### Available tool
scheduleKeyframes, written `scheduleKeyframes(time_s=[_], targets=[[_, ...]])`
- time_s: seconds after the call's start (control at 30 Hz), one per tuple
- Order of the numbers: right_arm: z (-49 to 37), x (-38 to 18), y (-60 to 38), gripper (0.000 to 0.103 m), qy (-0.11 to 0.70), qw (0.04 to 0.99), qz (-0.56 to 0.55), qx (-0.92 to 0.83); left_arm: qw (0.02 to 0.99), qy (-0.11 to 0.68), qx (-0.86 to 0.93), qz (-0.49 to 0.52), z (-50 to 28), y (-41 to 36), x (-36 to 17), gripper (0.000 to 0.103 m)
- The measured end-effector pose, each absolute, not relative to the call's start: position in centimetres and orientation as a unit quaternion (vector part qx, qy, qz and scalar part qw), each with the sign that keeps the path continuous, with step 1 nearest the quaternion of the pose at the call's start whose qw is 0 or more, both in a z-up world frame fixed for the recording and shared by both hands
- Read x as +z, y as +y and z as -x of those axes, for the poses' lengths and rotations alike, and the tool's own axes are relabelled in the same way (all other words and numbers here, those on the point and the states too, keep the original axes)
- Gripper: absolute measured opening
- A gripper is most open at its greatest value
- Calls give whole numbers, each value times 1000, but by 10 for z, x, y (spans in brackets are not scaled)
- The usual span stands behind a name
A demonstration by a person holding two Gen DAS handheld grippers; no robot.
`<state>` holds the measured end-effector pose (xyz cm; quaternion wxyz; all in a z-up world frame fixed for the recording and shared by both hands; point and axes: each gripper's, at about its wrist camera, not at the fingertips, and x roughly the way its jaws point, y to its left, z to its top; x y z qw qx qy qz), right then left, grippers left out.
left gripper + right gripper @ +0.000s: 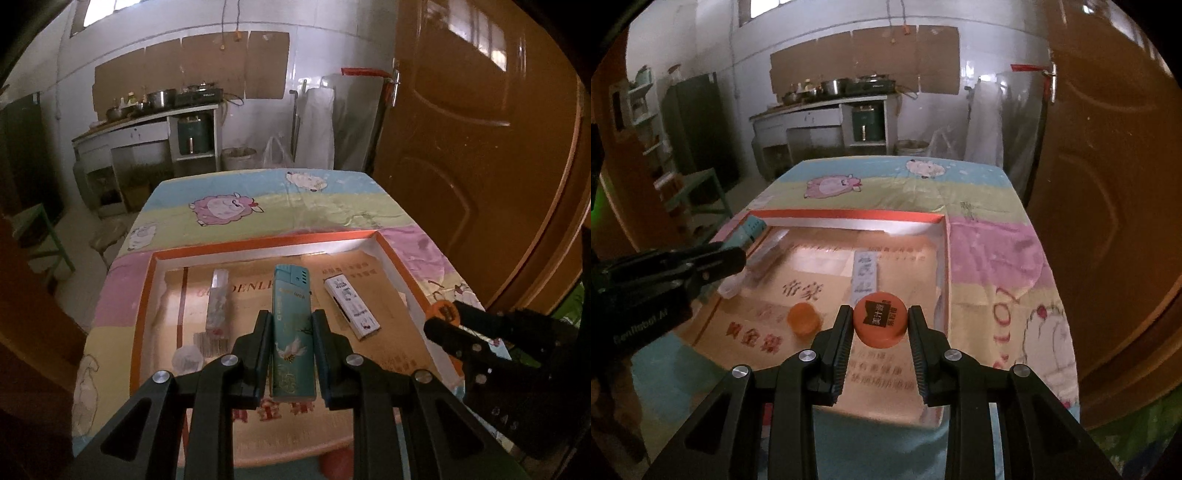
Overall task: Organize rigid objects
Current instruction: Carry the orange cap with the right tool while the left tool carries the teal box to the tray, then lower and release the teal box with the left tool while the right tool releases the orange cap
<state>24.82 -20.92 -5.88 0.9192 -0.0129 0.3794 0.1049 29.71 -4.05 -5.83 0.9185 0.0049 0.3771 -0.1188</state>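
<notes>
We see a dim, warm-tinted room, lit mainly from high windows [99,9] (blown out white). Glare streaks the tray's far wall [280,254]. Fisheye edges bend and darken; distant parts look soft.

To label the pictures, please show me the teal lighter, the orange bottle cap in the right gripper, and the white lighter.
teal lighter [291,332]: left wrist view, body middle.
orange bottle cap [880,320]: right wrist view, top face.
white lighter [351,308]: left wrist view, printed face.

L gripper [290,325] & R gripper [879,321] angled down, jaws of both clamped on items.

White tiled wall [325,48], brown wooden door [480,147], cluttered kitchen counter [147,118].
</notes>
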Motion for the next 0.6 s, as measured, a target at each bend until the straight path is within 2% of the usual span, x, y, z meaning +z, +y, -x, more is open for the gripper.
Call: scheduleKeyframes(time_s=[0.6], targets=[[-338, -82, -209, 31, 424, 893, 39, 144, 899, 423, -117, 0, -353, -44, -83, 22]])
